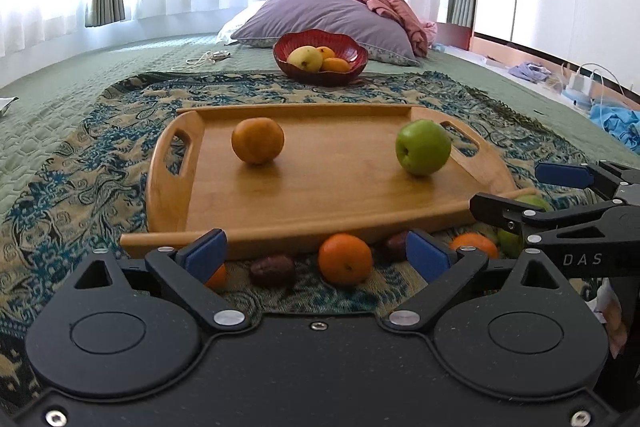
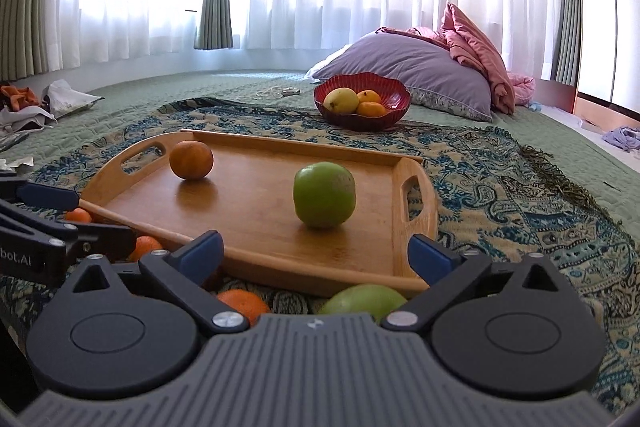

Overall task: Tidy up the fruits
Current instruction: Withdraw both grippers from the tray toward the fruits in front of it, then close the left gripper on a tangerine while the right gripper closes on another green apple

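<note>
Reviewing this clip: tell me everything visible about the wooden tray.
The wooden tray is a light, bamboo-looking rectangle with rounded corners, a low raised rim and a cut-out handle slot at each short end. It lies flat on the patterned cloth on the bed. On it sit an orange and a green apple, well apart. More fruit lies on the cloth against or near its near edge. Neither gripper touches it.

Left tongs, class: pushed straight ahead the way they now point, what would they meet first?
Probably the loose orange on the patterned cloth, which lies between the open left tongs, just before the wooden tray's near rim. Depth is hard to judge here.
</note>
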Tool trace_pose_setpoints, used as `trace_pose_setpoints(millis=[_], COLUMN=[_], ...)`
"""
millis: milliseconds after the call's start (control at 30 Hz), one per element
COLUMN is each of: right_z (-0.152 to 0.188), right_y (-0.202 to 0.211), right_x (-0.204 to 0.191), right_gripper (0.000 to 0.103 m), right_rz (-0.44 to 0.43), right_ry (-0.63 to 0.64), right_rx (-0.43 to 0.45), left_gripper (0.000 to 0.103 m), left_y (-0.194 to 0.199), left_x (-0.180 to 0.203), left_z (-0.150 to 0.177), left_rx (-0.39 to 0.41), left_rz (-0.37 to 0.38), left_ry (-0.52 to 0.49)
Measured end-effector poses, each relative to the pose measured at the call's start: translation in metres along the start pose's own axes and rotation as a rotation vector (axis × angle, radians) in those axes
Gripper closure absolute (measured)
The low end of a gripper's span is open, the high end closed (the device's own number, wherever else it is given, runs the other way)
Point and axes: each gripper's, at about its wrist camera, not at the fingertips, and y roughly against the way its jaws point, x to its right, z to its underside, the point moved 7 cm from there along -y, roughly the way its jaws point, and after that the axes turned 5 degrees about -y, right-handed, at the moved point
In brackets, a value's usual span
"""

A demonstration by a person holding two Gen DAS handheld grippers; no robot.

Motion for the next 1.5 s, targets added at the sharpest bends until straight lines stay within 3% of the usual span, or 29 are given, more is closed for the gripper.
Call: trace_pose_setpoints(millis=[300,367,433,467,533,633,733,933,1233,1500], right_z=[0.015,0.017,0.019,0.020,0.022,0.024,0.026,0.027,0.035,0.037], right_y=[0.006,0.007,0.007,0.007,0.009,0.010,0.010,0.015,0.016,0.016], right_x=[0.005,0.005,0.005,0.005,0.005,0.005,0.005,0.007,0.022,0.027], right_gripper=[0.000,0.000,0.000,0.000,0.000,0.000,0.006,0.019,0.020,0.033], right_rz=[0.042,0.046,0.054,0.061,0.075,0.095,0.098,0.085,0.103,0.060], right_ry=[-0.005,-0.002,0.001,0.003,0.009,0.011,0.009,-0.017,-0.065,-0.136], right_rx=[0.024,0.025,0.026,0.029,0.037,0.044,0.031,0.021,0.004,-0.011], left_gripper=[0.007,0.011,0.030,0.035,0.056,0.063,0.069,0.069,0.068,0.066], left_y=[-0.001,-0.003,-0.005,-0.006,-0.007,-0.009,-0.011,-0.023,-0.037,-0.041], left_x=[0.006,0.009,0.012,0.013,0.014,0.017,0.020,0.020,0.023,0.023], left_z=[0.011,0.012,0.013,0.014,0.015,0.016,0.016,0.018,0.022,0.021], left_rx=[-0.002,-0.009,-0.012,-0.016,-0.023,-0.028,-0.026,-0.047,-0.054,-0.051], left_rz=[0.000,0.019,0.032,0.030,0.022,0.031,0.036,0.016,0.002,-0.002], left_ry=[-0.015,-0.019,-0.015,-0.013,-0.011,-0.008,-0.022,0.003,0.004,0.013])
